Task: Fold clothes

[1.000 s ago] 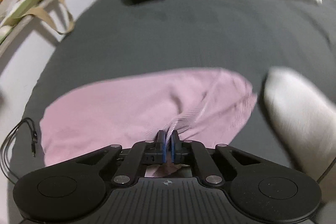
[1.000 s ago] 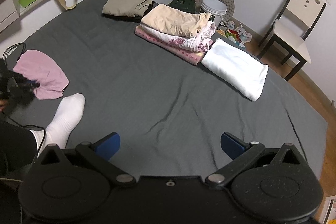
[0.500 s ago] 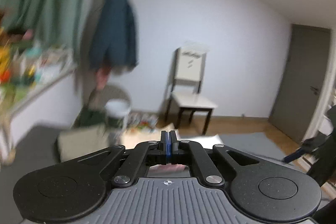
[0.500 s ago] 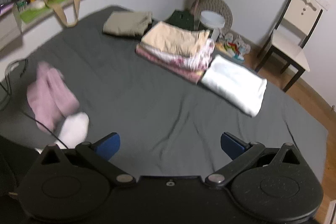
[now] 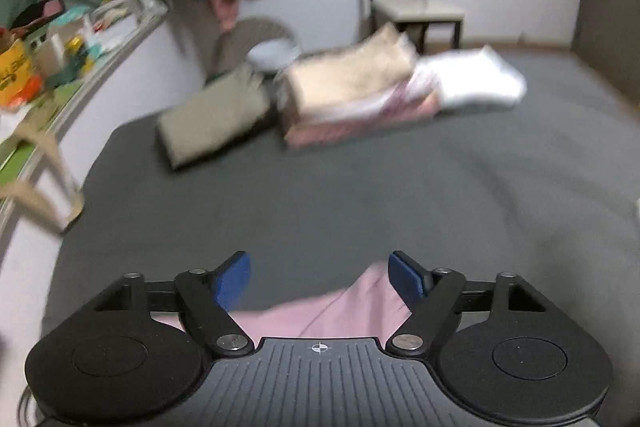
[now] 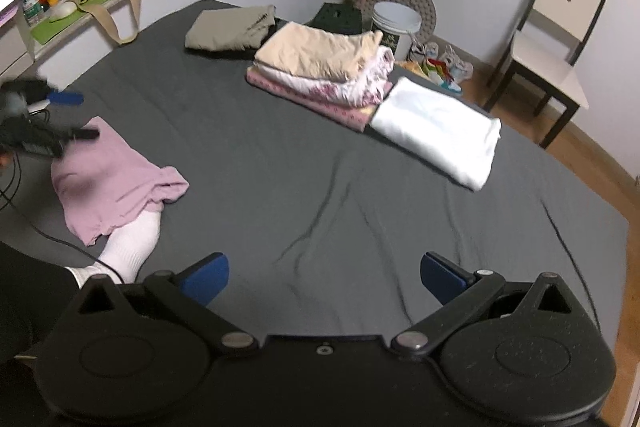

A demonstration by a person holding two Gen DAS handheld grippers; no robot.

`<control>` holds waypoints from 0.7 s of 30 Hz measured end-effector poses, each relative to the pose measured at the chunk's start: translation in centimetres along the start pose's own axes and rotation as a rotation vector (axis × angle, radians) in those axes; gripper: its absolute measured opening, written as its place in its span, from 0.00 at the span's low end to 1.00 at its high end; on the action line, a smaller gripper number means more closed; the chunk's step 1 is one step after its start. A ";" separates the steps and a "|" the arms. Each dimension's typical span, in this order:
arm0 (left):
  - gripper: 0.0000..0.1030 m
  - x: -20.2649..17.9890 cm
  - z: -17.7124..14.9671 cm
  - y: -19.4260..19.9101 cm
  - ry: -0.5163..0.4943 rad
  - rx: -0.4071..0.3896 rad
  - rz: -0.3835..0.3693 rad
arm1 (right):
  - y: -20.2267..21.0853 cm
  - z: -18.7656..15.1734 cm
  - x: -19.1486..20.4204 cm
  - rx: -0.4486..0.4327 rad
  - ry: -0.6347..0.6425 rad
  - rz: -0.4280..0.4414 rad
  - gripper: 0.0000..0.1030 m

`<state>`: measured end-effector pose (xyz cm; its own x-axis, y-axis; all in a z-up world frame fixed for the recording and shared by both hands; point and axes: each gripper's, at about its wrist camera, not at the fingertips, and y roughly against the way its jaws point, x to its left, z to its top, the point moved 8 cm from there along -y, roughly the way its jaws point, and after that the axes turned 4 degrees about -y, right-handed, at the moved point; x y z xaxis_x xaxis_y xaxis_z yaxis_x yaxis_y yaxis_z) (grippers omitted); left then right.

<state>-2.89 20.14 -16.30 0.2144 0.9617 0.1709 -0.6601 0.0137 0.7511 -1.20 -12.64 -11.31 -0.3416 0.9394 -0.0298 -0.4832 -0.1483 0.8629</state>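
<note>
L gripper (image 5: 319, 273): released, jaws wide; 1 s ago clamped on pink garment (image 6: 112, 175), then swung up w/ it. Garment now dropped on grey bedsheet (image 6: 320, 187), near edge, rumpled, one end over a white-socked foot (image 6: 132, 243). R gripper (image 6: 324, 277): released, holds nothing, as before. Folded stacks (image 6: 320, 67) at far side. Pink piece not neatly folded yet; prob. needs regrasp & flattening.

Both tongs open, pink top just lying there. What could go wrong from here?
1. The pink top lies bunched, one edge draped over the person's white sock; grabbing there may pinch the foot or drag the cloth.
2. A black cable runs right beside the top and may snag the left tongs.
3. The right tongs hover far from the top, so it is a long reach.
</note>
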 end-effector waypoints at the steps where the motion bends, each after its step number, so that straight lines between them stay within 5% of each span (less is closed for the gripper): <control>1: 0.74 0.1 -0.9 -0.9 0.008 0.016 -0.004 | -0.2 -0.3 -0.2 0.010 -0.008 0.000 1.00; 8: 0.74 0.7 -6.8 -6.8 0.062 0.131 -0.032 | -2.0 -1.7 -0.7 0.084 -0.020 -0.038 1.00; 12: 0.18 1.3 -9.4 -10.0 0.142 0.184 -0.048 | -2.3 -1.6 0.2 0.090 0.004 -0.030 1.00; 13: 0.07 1.6 -9.5 -10.4 0.180 0.176 -0.056 | -2.4 -1.5 0.5 0.092 0.011 -0.028 1.00; 19: 0.03 3.4 -8.1 -9.2 0.433 0.013 -0.160 | -2.7 -1.1 1.4 0.098 0.035 -0.020 1.00; 21: 0.03 3.4 -6.0 -7.4 0.444 -0.053 -0.198 | -2.8 -0.9 1.6 0.096 0.038 -0.020 1.00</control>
<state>-1.62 24.96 -25.06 0.0196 0.9629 -0.2693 -0.6760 0.2112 0.7060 -1.09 -11.01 -14.20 -0.3638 0.9292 -0.0652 -0.4115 -0.0976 0.9062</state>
